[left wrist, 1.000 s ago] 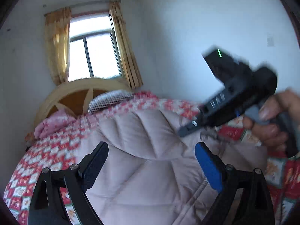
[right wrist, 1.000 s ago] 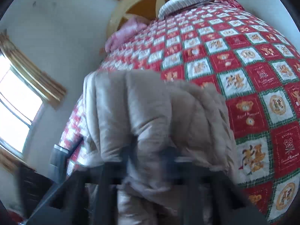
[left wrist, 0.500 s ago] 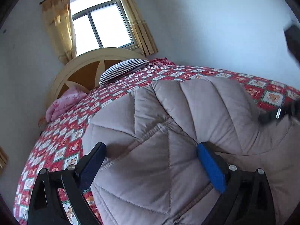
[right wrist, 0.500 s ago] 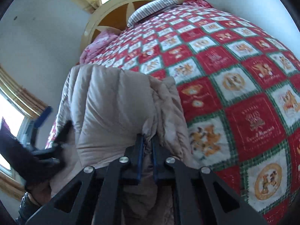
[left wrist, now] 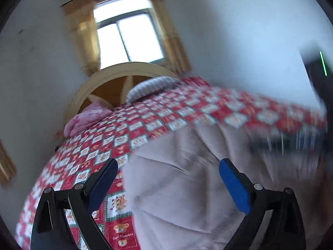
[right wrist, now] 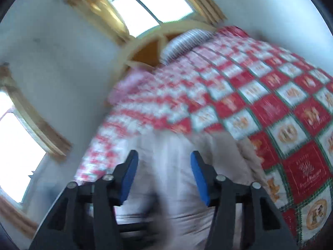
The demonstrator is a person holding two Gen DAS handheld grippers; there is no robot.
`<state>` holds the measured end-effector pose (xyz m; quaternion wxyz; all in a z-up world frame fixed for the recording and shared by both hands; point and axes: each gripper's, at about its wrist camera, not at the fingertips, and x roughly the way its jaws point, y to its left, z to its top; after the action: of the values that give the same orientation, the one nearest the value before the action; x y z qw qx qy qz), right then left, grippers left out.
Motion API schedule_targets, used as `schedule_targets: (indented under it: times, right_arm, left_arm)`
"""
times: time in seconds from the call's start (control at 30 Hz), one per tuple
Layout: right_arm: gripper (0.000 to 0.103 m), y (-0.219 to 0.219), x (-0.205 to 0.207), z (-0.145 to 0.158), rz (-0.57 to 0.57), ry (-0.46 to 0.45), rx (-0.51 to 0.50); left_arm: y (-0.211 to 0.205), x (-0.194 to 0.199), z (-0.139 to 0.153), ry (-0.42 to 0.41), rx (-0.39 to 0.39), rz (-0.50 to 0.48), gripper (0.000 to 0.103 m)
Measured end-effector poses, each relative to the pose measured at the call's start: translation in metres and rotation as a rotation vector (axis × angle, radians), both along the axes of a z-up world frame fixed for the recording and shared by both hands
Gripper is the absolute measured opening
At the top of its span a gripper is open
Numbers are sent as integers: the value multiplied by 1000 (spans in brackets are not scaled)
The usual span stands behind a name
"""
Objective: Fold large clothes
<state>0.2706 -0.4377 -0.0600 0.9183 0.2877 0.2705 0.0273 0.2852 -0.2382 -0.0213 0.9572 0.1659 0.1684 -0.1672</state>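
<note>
A puffy beige quilted coat lies on the bed's red patchwork quilt. My left gripper is wide open just above the coat, gripping nothing. My right gripper is opening: its blue pads stand apart over the coat and no longer pinch the fabric. The right gripper's dark body shows blurred at the right edge of the left wrist view.
A curved wooden headboard stands at the bed's far end, with a striped pillow and a pink bundle in front of it. A curtained window is behind, and a second window lies to the left.
The right gripper was shut on a fold of the coat; its jaws have now come apart and let the fabric go. The left gripper swung sideways over the coat, still open.
</note>
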Motion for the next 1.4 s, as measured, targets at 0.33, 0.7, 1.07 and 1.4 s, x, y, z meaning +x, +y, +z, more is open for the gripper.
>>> schedule_targets:
  times: [0.33,0.7,1.07,1.4]
  right_arm:
    - [32,-21,2,-60,-46,51,2]
    - [32,-9,21,-83,-39,70,-5]
    - [32,-8,26,-95,-45,73,7]
    - [32,-6,30,-99,-49,83,-5]
  left_arm:
    - [-27,64,-58,198,57,63,102]
    - [-17,77,-88,281,-29,58,102]
    - [-17,82,-96,303,-44,60,102]
    - [-16,86,-100,322,-50,62,102]
